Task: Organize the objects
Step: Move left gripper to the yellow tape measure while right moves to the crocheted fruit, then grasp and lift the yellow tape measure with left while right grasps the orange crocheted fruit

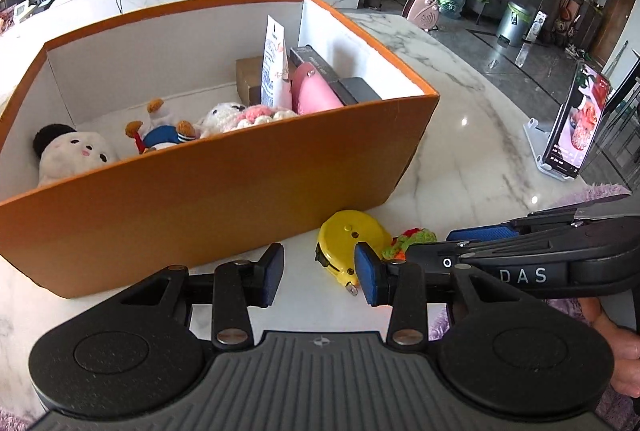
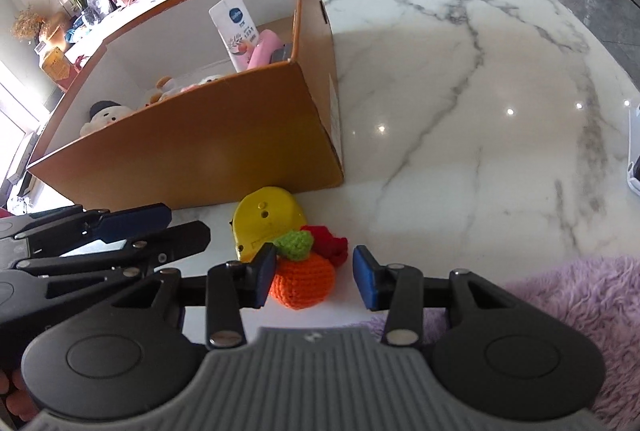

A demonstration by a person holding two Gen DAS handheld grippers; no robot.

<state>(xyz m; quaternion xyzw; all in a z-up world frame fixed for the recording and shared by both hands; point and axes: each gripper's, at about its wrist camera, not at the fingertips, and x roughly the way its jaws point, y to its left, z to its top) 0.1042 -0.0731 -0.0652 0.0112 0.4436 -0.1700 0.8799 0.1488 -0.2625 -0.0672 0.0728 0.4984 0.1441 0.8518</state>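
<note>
While the orange crocheted fruit (image 2: pixel 303 285) lies on the marble tabletop (image 2: pixel 460 111) beside a yellow tape measure (image 2: pixel 266 221), right gripper (image 2: pixel 314 281) wide open around it (left pad touching), left gripper (image 1: pixel 318 277) open, empty, orange box (image 1: pixel 224 191) of plush toys just behind.

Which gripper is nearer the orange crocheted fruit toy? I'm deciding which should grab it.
Right. The right gripper has open jaws around the orange crocheted fruit toy. The left gripper, also open, sits further left, by the yellow tape measure.
</note>
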